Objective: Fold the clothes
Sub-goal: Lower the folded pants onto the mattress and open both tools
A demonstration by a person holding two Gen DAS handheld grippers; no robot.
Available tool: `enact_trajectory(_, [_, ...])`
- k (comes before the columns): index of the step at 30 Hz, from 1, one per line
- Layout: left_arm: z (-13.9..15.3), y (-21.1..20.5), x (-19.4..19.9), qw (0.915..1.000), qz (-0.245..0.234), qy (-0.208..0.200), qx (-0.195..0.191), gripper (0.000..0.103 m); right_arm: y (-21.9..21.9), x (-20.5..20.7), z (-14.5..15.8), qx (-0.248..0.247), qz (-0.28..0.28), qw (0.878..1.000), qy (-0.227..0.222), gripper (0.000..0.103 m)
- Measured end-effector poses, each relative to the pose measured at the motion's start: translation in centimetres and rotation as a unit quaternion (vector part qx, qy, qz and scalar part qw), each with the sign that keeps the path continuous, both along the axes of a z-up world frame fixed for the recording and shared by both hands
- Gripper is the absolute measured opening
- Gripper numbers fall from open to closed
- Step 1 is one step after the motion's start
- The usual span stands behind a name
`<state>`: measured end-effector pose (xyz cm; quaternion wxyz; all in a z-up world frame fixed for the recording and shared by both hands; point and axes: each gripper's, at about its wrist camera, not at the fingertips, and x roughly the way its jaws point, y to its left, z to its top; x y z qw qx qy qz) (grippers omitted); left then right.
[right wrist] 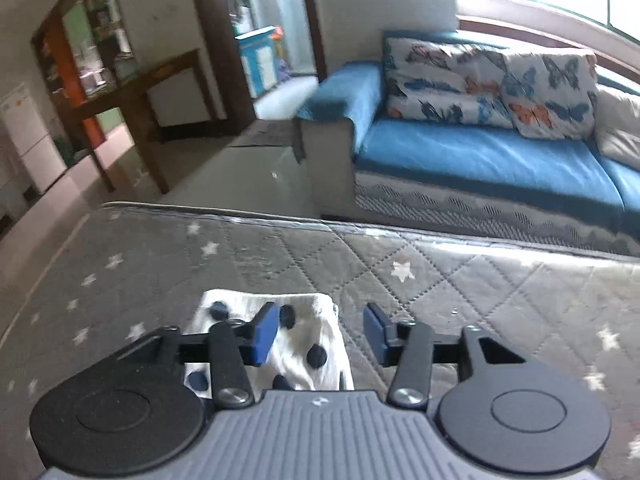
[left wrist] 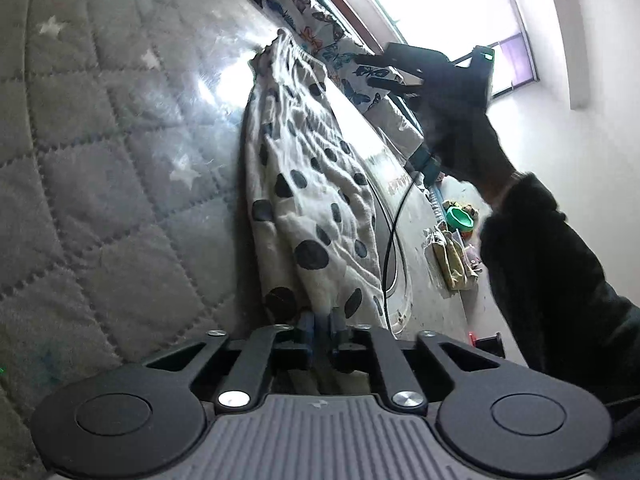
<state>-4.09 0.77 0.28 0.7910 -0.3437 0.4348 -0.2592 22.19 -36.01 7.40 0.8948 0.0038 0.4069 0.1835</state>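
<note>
The right gripper [right wrist: 320,332] hangs with its blue pads [right wrist: 264,334] standing well apart and pressing on nothing, above one end of the white cotton garment with dark polka dots [right wrist: 304,344]; that end lies flat and squared on the grey quilted mattress pad with white stars [right wrist: 460,280], so it looks let go there on purpose, laid down as a finished edge. The left gripper [left wrist: 323,326] sits at the garment's opposite end with its pads nearly together; cloth reaches right up to them, but whether they pinch it I cannot tell (the tips are half hidden by the linkage). Seen from the left, the garment [left wrist: 308,200] stretches long and narrow, likely pulled straight so the next fold lands evenly.
</note>
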Motion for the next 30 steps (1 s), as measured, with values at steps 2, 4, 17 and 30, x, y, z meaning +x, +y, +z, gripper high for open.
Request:
enact_trajectory(2, [0.6,0.0,-0.4,0.9999,0.005,-0.008,0.011,0.027,-0.8,-1.7,1.6,-0.01,0.008,1.0,-0.008,0.068])
enact_trajectory(4, [1.3,-0.1,-0.9,0.9996,0.008,-0.019,0.022,0.032,-1.5,-3.3,2.9,-0.014,0.017,1.0,-0.017,0.08])
enact_trajectory(17, [4.3,-2.2,-3.4,0.9943,0.012,-0.063,0.085,0.057,-5.9,-17.6,7.4,-0.032,0.1,0.993,-0.049,0.099])
enact_trajectory(30, [4.6,-3.8,-4.3,0.993,0.021,-0.054,0.103,0.071,-10.3,-24.3,14.1,-0.099,0.104,0.98,-0.141,0.103])
